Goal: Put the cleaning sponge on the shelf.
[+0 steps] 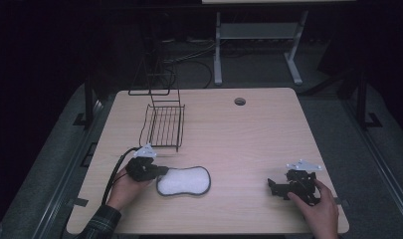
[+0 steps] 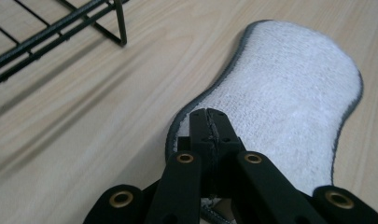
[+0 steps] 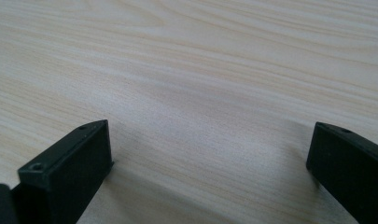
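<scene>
Left claw (image 1: 161, 171) sat at the near edge of a white cloth (image 1: 184, 181) on the counter (image 1: 249, 134), below a wire rack (image 1: 163, 125). Its own view showed it clenched on that cloth's (image 2: 280, 93) edge. Right claw (image 3: 210, 154) stood released over bare wood.

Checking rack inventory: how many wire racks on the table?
1: the black wire rack stands at the table's far left, beyond the white sponge pad.
</scene>
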A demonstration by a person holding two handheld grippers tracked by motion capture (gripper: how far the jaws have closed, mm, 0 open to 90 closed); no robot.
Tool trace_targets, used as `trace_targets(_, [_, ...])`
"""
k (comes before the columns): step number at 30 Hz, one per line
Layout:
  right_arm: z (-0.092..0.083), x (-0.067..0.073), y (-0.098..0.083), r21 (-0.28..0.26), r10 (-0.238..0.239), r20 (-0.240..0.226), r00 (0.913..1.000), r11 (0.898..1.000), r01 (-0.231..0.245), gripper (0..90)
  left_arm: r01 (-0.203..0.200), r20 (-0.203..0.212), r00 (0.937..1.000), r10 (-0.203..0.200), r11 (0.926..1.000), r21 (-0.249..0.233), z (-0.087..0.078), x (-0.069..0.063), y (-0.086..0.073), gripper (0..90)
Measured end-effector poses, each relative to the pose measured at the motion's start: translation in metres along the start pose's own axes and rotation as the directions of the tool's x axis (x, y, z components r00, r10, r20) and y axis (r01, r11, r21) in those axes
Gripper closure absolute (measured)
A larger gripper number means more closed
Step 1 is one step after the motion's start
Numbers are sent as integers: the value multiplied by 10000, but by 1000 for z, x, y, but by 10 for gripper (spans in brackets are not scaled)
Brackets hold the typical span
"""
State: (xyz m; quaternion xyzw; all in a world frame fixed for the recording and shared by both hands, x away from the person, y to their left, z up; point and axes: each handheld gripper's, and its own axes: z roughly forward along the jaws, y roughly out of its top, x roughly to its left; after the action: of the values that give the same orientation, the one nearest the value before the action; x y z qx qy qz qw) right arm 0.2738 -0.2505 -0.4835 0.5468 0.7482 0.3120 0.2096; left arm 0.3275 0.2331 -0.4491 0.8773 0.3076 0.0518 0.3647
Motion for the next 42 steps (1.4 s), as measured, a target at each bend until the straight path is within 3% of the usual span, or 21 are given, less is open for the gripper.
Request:
trace_targets(19, [0,0,0,6,2,2,10000,10000,-2,0,447,-91,9990,-447,9990,2,-32,-13,-35,899])
trace_targets(26, [0,0,0,4,10,2,10000,10000,-10,0,507,-99,9987,-508,9987,-93,-34,-14,-36,897])
trace_targets(32, [0,0,0,7,6,1,10000,10000,-6,0,666,-169,9976,-674,9968,-439,-37,-13,-32,765])
trace_targets(33, [0,0,0,4,9,5,10000,10000,-9,0,758,-119,9970,-764,9960,-472,-37,-13,-31,693])
trace_targets(35, [0,0,0,4,8,3,10000,10000,-8,0,783,-121,9968,-790,9956,-522,-38,-14,-29,663])
trace_targets(37, [0,0,0,3,7,4,10000,10000,-7,0,854,-62,9963,-859,9948,-547,-37,-14,-28,562])
trace_targets(42, [0,0,0,4,9,3,10000,10000,-9,0,874,-90,9961,-880,9948,-525,-35,-15,-25,471])
